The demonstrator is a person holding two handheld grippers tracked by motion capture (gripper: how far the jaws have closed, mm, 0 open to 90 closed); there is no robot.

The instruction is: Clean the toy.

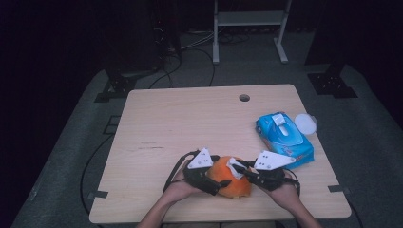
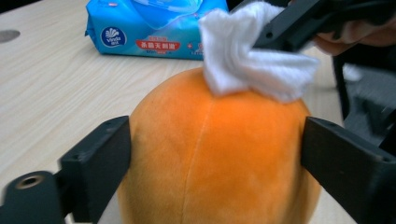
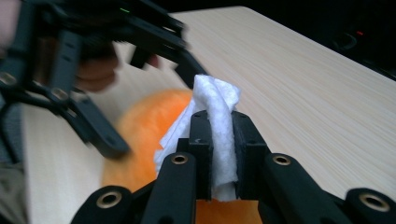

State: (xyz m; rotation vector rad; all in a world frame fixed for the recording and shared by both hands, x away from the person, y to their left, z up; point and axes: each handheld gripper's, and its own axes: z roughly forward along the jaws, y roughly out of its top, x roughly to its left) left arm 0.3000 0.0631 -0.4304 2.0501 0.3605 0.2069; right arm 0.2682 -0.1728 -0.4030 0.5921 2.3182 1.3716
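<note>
Round orange plush toy (image 1: pixel 229 178) sits at the near edge of the light wooden table (image 1: pixel 190 123); it serves as landmark. Left gripper (image 2: pixel 215 154) straddles the toy, jaws flanking its sides; can't tell if the pads actually press the plush. Right gripper (image 3: pixel 219 140) is clenched on a folded white wipe (image 3: pixel 217 116), which rests on top of the toy. Blue wet-wipe pack (image 1: pixel 284 138) lies beyond the toy, to its right; round white lid (image 1: pixel 305 124) just beside the pack.

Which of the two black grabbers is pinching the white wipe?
The right gripper: its jaws are shut on the white wipe. The left gripper instead has its jaws on either side of the orange plush toy.
</note>
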